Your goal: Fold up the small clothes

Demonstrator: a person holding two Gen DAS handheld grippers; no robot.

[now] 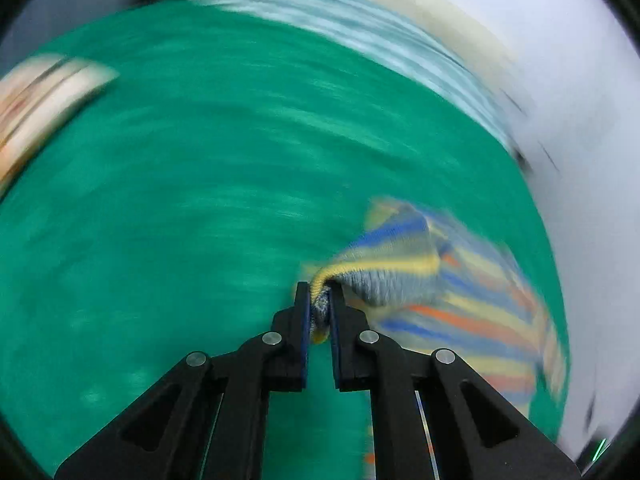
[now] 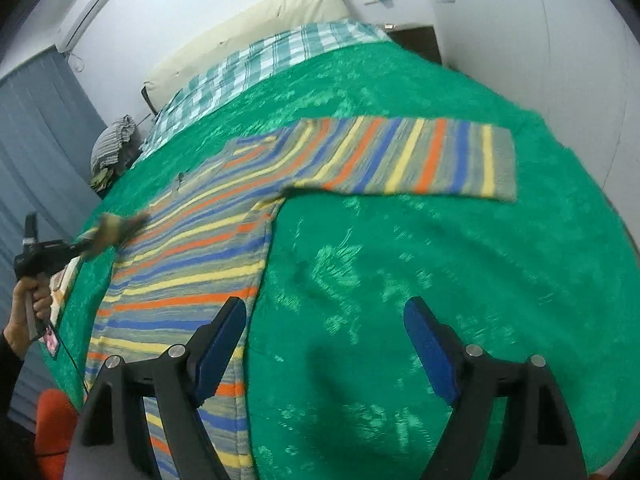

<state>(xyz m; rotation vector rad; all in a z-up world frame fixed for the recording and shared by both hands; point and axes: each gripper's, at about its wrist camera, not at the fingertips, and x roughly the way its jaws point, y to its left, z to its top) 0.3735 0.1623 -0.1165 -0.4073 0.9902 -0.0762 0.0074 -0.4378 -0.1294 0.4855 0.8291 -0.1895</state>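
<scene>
The left gripper (image 1: 320,300) has its fingers (image 1: 302,320) clamped tight on a bunched edge of the striped sweater (image 2: 192,264), the knit pinched between the two blue pads and trailing off to the right in that blurred wrist view. From the right wrist view you can see the same thing from afar: the left gripper (image 2: 86,246) held in a person's hand (image 2: 28,308) at the far left edge of the bed, a lifted scrap of the sweater caught at its tip.

The sweater itself lies spread on the green blanket (image 2: 400,280), body running from near the camera up the bed, one sleeve (image 2: 420,156) stretched flat out to the right, its cuff resting on the blanket.

The right gripper (image 2: 324,344) hangs over the sweater's near side seam with its fingers (image 2: 222,340) wide apart and nothing between them; the left pad sits above the striped knit, the right pad above bare green blanket.

Further up the bed there's a checked sheet (image 2: 256,60) and a cream pillow (image 2: 256,20) against the wall, with a grey curtain (image 2: 36,128) at the left.
</scene>
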